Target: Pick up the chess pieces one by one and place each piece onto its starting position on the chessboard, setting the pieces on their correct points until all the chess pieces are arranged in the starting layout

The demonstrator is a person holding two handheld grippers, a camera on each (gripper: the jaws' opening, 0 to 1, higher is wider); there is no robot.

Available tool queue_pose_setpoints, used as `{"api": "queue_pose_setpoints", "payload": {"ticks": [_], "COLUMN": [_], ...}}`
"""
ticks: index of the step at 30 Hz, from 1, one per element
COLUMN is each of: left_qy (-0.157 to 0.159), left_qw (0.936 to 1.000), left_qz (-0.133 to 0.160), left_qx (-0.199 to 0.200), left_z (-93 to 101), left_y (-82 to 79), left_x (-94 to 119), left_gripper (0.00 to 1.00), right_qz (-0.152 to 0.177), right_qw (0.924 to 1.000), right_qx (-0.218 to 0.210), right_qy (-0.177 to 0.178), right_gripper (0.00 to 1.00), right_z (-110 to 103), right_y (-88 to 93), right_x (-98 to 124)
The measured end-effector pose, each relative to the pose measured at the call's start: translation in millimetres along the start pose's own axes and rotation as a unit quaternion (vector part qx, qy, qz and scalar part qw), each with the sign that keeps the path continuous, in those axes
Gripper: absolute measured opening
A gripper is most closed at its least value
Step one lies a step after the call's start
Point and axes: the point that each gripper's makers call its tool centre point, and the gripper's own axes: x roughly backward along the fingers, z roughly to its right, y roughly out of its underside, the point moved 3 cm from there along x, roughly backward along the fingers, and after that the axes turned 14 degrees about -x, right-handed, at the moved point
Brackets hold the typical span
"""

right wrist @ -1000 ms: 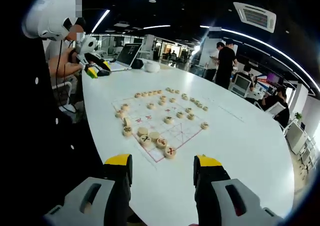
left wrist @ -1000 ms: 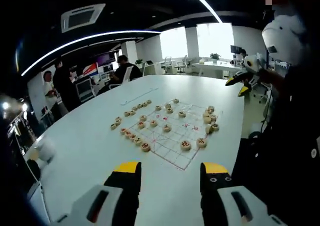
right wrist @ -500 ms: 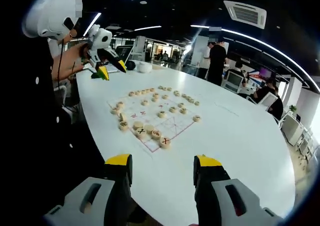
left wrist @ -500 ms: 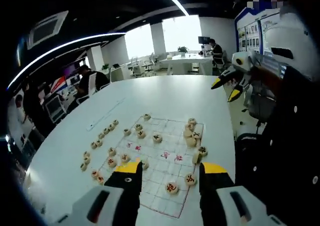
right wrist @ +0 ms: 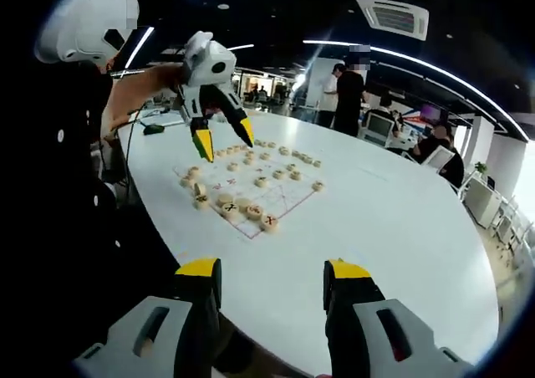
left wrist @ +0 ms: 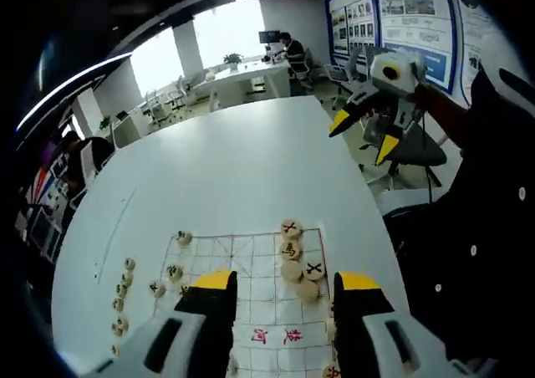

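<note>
Left tool hangs low over the chessboard on the white table, jaws spread and holding nothing; round wooden chess pieces sit in a short run along the board's right edge, with more strung down its left side. Right tool is held back above the table edge, jaws spread and empty, well apart from the board. In the right gripper view the left tool shows above the board's far side, yellow tips parted.
</note>
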Motion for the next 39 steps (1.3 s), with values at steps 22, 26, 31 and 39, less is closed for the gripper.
{"api": "queue_pose_setpoints", "payload": {"ticks": [22, 26, 31, 39], "left_qy": [0.068, 0.067, 0.069, 0.058], "left_qw": [0.9960, 0.9960, 0.9956, 0.9966], "left_qz": [-0.056, -0.055, -0.059, -0.056], "left_qx": [-0.019, -0.019, -0.024, -0.017], "left_z": [0.3, -0.4, 1.5, -3.0], "left_y": [-24.2, -25.4, -25.2, -23.6], "left_x": [-93.5, -94.8, -98.9, -94.1], "left_gripper": [0.35, 0.33, 0.29, 0.20], "right_qz": [0.008, 0.008, 0.010, 0.013], "right_qw": [0.9997, 0.9997, 0.9997, 0.9997], "right_qx": [-0.017, -0.017, -0.017, -0.015], "right_qy": [0.016, 0.017, 0.017, 0.016], "right_gripper": [0.49, 0.49, 0.49, 0.49], "right_z": [9.3, 9.4, 9.6, 9.5], "right_y": [6.8, 7.3, 7.5, 6.7], "right_x": [9.0, 9.5, 10.6, 11.5]}}
